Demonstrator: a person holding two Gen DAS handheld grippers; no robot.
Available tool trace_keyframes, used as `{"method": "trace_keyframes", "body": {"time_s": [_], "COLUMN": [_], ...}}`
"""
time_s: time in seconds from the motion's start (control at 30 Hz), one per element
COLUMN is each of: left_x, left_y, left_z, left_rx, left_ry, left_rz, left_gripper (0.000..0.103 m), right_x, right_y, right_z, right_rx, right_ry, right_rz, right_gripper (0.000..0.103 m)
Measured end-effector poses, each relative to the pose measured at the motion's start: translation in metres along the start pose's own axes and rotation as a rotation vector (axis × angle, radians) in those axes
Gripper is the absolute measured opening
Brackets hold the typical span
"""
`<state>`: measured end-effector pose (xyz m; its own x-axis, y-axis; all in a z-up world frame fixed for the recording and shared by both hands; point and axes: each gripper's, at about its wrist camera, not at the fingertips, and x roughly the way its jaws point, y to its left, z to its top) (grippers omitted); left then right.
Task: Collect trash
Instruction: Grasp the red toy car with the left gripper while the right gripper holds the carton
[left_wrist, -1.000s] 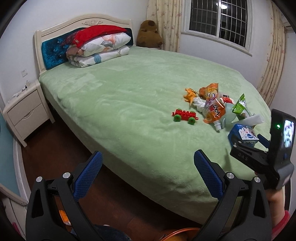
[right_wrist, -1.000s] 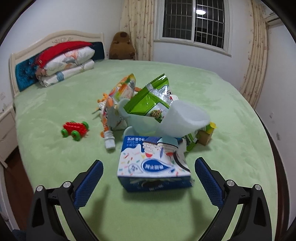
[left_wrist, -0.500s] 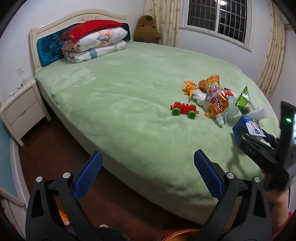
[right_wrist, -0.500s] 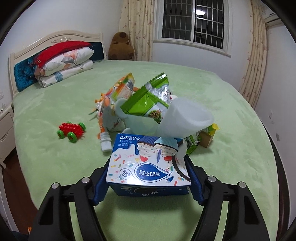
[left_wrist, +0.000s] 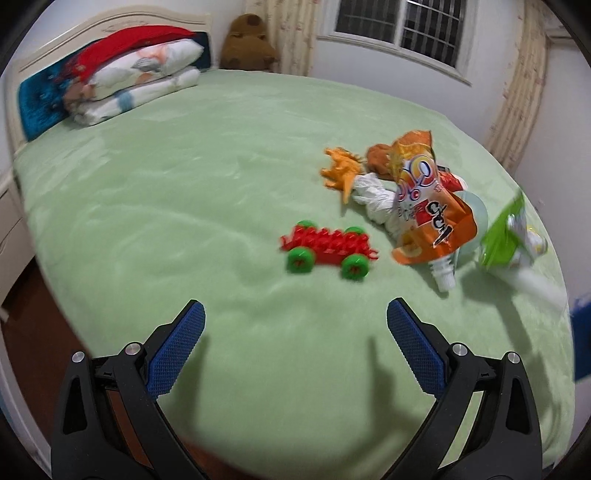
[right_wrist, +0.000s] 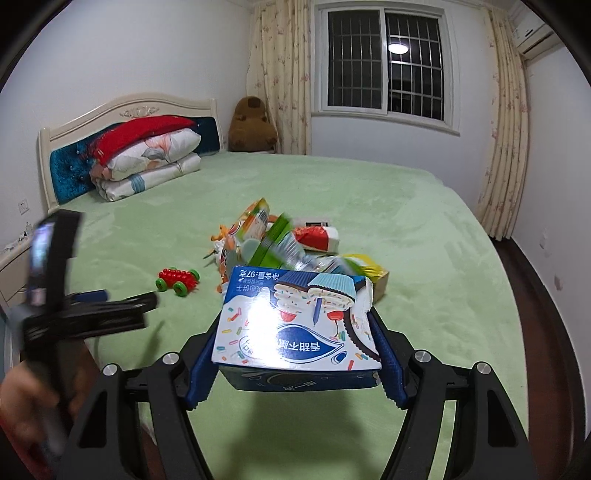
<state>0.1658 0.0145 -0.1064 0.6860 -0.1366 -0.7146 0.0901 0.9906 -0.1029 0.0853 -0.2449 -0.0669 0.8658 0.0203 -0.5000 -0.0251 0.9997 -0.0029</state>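
My right gripper (right_wrist: 295, 365) is shut on a blue and white cookie box (right_wrist: 295, 325) and holds it lifted above the green bed (right_wrist: 424, 229). Behind it lies a trash pile: an orange snack bag (left_wrist: 428, 206), a green snack bag (left_wrist: 506, 232), white crumpled paper (left_wrist: 376, 199) and a red and white packet (right_wrist: 317, 236). My left gripper (left_wrist: 295, 347) is open and empty above the bed, short of the pile. It also shows in the right wrist view (right_wrist: 92, 310) at the left.
A red toy car with green wheels (left_wrist: 327, 247) and an orange toy dinosaur (left_wrist: 341, 170) lie by the pile. Folded bedding (right_wrist: 147, 162) is at the headboard, a brown plush (right_wrist: 251, 125) in the corner. A nightstand (left_wrist: 9, 229) stands at the left.
My right gripper closed on the cookie box and lifted it off the bed. My left gripper moved forward over the bed toward the toy car and trash pile.
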Motion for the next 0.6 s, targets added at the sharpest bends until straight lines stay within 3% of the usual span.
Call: {"method": "trace_keyframes", "body": {"time_s": [0.2, 0.33, 0.5, 0.57, 0.6], "left_x": [0.031, 0.049, 0.068, 0.071, 0.071], "left_y": [-0.01, -0.016, -0.023, -0.023, -0.02], "left_z": [0.021, 0.03, 0.038, 0.04, 0.042], "left_rx": [0.044, 0.085, 0.119, 0.112, 0.105], "left_ry": [0.025, 0.032, 0.072, 0.08, 0.08], "left_rz": [-0.009, 0.046, 0.057, 0.058, 0.053], "left_gripper": [0.096, 0.096, 0.095, 0.093, 0.084], "right_x": [-0.009, -0.012, -0.009, -0.007, -0.007], "right_y": [-0.004, -0.007, -0.011, -0.011, -0.011], "right_z": [0.001, 0.0, -0.002, -0.003, -0.003], "right_rx": [0.005, 0.018, 0.028, 0.028, 0.029], "right_ry": [-0.015, -0.02, -0.013, -0.011, -0.011], "right_rz": [0.01, 0.024, 0.03, 0.029, 0.03], "right_gripper": [0.07, 0.07, 0.07, 0.07, 0.07]}}
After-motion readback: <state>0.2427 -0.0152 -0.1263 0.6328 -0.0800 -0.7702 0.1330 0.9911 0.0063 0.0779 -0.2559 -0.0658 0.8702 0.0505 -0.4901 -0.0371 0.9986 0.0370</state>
